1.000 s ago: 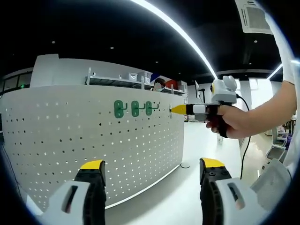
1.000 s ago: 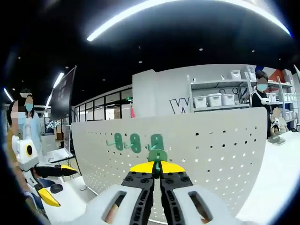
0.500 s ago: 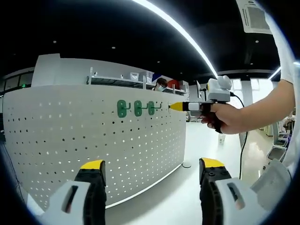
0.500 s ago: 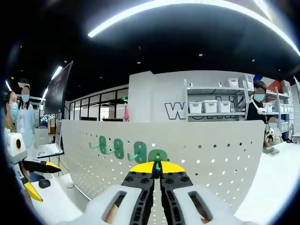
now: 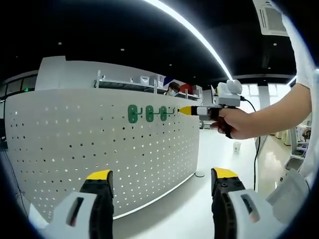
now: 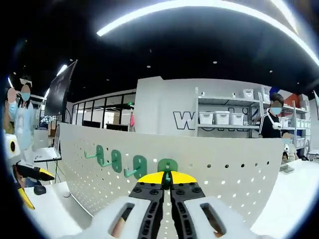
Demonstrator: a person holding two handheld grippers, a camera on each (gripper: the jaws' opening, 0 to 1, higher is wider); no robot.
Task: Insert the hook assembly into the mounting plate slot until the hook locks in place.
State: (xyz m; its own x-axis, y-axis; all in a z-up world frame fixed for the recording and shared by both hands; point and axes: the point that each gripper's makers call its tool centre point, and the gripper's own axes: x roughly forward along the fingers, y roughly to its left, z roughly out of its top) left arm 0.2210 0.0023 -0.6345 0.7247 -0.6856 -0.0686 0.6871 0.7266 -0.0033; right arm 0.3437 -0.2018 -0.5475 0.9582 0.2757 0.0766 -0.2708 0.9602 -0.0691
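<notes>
Right gripper view: right hand-held gripper has its yellow-tipped jaws closed on a green hook, pressed up against the white pegboard. Hook's oval base sits flat on the board face, long axis vertical; its prong is hidden by the jaws, direction can't be told. Three more green hooks are mounted in a row to its left, prongs sticking out from the board toward the left of the view.

Left gripper view: left hand-held gripper is wide open, holding nothing, jaws pointing at the lower board. Right hand-held gripper, held by a person's hand, comes in from the right, its yellow tip at the end of the hook row near the top of the pegboard.

Writing: partial dark letters "wo" on the white wall behind; rest is cut off by shelving.

Room: pegboard stands upright on a white worktop. Dark ceiling with a long light strip, shelving with white bins, people standing at both edges.
</notes>
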